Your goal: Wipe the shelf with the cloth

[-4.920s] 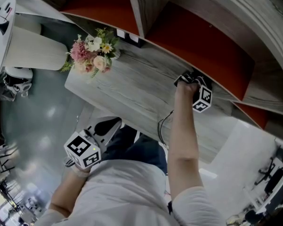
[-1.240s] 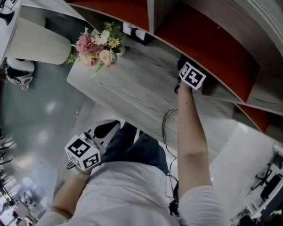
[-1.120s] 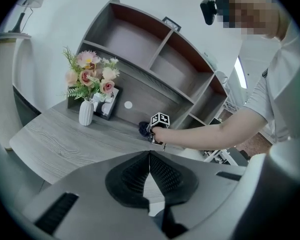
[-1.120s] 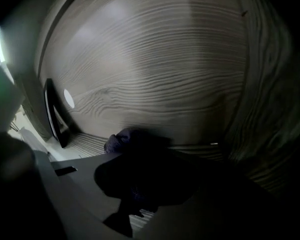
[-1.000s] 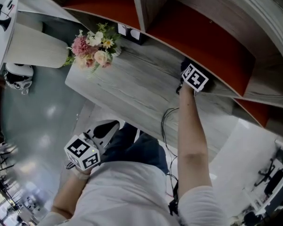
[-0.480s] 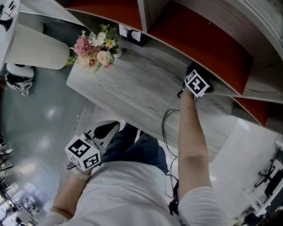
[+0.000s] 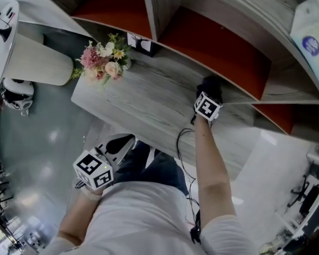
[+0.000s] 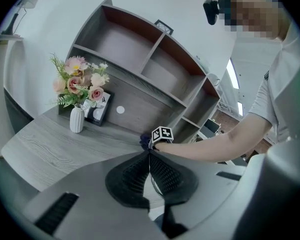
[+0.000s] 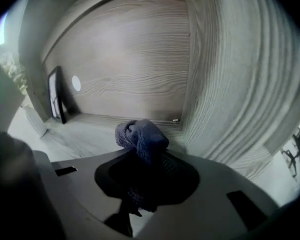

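A person's right gripper [image 7: 208, 89] clamps a bunched dark-blue cloth [image 9: 142, 135] at the back of the grey wooden shelf [image 7: 143, 102], close to the corner where back panel meets upright — whether the cloth touches the wood cannot be told. The left gripper [image 8: 149, 170] hangs low by the waist, jaws pressed together on nothing. Flowers [image 7: 102, 60] stand near the shelf's left end.

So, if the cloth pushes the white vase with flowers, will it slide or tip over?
It would probably tip: the vase is narrow, and the flowers spread wide above it. It looks ceramic, so it is likely breakable.
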`<state>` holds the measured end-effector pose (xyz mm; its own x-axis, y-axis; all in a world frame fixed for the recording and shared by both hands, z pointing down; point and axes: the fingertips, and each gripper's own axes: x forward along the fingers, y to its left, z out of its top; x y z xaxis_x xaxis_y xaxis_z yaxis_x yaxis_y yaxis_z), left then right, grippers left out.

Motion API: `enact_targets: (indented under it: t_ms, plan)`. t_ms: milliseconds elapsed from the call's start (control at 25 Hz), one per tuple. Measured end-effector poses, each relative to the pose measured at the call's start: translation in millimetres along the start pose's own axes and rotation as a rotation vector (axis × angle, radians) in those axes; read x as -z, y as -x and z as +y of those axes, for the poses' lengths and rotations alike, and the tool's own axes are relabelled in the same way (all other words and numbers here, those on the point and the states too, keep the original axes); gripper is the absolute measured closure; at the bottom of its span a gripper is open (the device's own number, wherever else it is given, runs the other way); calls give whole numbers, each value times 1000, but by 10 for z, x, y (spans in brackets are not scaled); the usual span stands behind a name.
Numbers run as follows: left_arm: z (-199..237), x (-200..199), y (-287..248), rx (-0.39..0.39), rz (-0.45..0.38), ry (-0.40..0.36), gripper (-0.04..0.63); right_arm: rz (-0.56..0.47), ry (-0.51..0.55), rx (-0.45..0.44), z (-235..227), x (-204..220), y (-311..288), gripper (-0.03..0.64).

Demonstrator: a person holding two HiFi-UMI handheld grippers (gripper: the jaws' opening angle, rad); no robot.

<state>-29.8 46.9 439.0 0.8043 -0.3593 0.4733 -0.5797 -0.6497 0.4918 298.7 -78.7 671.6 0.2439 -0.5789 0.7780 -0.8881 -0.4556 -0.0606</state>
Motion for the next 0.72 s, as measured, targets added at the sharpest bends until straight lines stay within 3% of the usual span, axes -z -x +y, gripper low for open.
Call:
enact_targets:
  t_ms: [160,360,720]
  plan:
    - [-75,-49,-47,34,-7,-17,580,-4,71,-37,11,134,160,520]
    - [-125,-87,-106,81,-4,-45,580,-154,212,-128,185,23,627,522]
    - [-263,-266,-219,190,-16,-118,580,-279,254,-249,454,-25,1791,522]
